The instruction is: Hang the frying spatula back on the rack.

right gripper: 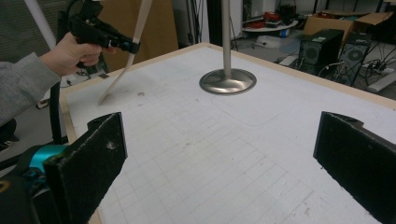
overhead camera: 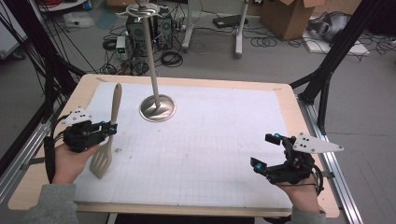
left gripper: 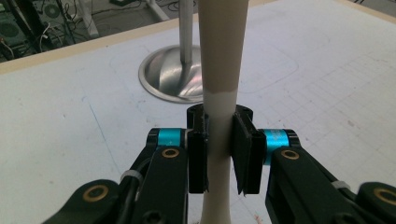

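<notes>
Gripping the spatula (overhead camera: 108,135) mid-handle, the left gripper (overhead camera: 111,128) is seen at 9 o'clock in the high view, stand base (overhead camera: 158,108) at 12. Left gripper view: pads (left gripper: 197,154) clamped on the handle. Right gripper view: right gripper (right gripper: 219,154) spread wide, nothing held.

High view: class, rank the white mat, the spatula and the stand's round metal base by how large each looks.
1. White mat
2. Spatula, long but narrow
3. Round metal base, shorter than the spatula though wider
</notes>
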A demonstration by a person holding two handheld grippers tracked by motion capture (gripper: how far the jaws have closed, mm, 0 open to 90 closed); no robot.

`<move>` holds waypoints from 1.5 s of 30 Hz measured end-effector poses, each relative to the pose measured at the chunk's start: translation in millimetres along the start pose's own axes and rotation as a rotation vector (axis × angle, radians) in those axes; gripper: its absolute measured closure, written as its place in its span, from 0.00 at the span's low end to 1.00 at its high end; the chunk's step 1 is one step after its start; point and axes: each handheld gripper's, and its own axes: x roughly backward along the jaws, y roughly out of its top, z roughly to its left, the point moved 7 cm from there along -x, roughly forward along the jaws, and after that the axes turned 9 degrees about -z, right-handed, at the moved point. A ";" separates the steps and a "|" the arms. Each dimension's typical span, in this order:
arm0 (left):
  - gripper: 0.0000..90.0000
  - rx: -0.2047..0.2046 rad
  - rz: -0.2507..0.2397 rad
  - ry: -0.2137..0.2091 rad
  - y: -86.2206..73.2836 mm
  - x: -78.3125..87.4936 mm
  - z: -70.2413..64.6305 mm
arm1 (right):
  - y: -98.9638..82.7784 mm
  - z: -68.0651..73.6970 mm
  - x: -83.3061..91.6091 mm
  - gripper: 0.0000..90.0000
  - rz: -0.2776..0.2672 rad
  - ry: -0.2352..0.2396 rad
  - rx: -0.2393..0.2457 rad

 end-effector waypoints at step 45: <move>0.86 0.016 -0.075 -0.047 55.8 2.4 21.5 | -1.2 -0.9 0.5 0.01 0.001 0.009 -0.012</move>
